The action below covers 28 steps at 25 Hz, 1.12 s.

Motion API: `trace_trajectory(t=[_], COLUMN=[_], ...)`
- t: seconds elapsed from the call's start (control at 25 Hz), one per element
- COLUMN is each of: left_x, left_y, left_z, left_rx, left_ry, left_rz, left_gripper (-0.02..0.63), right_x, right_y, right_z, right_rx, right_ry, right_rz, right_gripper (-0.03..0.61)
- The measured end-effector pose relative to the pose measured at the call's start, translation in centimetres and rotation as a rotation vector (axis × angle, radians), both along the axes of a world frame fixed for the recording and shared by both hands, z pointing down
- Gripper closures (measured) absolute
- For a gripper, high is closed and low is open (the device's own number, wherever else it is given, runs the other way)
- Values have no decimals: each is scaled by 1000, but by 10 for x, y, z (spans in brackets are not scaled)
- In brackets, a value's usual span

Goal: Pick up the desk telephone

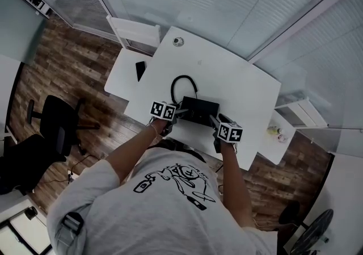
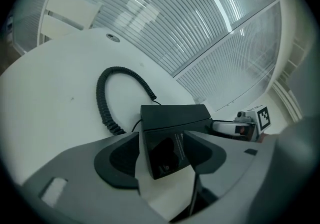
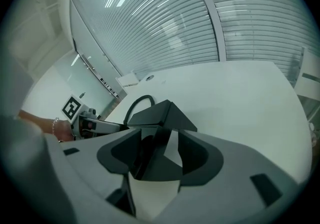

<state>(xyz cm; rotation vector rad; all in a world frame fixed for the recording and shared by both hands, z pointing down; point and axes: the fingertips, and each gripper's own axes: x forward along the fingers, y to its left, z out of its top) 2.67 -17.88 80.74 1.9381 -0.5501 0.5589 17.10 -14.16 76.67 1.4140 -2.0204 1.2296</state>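
Between the spread jaws of the left tool [image 2: 161, 154] one end of the black desk telephone [image 2: 172, 118] is framed but not pinched. The right tool [image 3: 159, 155], likewise spread, is set round the opposite end. Both tools are tilted downward, with the forearms stretched forward and converging. The telephone is seen flat on the white counter [image 1: 238, 83], its coiled cord [image 1: 172, 88] looped behind it.

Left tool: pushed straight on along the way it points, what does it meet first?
The desk telephone. Its black end already sits between the left tool's open jaws, so the tool would likely meet that body almost at once.
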Motion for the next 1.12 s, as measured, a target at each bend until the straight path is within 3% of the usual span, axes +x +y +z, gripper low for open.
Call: trace_trajectory(t=[0.2, 0.36, 0.56, 1.12], left_x=[1, 8, 8, 5], left_y=[11, 17, 19, 16], left_z=[12, 13, 15, -14], left_rx=[-37, -56, -1, 40], left_ry=[8, 66, 19, -7], left_rz=[17, 21, 60, 34], left_gripper=[356, 356, 359, 373], right_x=[-4, -10, -11, -12], right_y=[0, 3, 5, 4], right_z=[2, 6, 8, -19], right_rx=[-8, -22, -27, 18], right_ry=[-35, -54, -45, -47], right_rz=[2, 3, 16, 29], right_gripper=[383, 383, 385, 387])
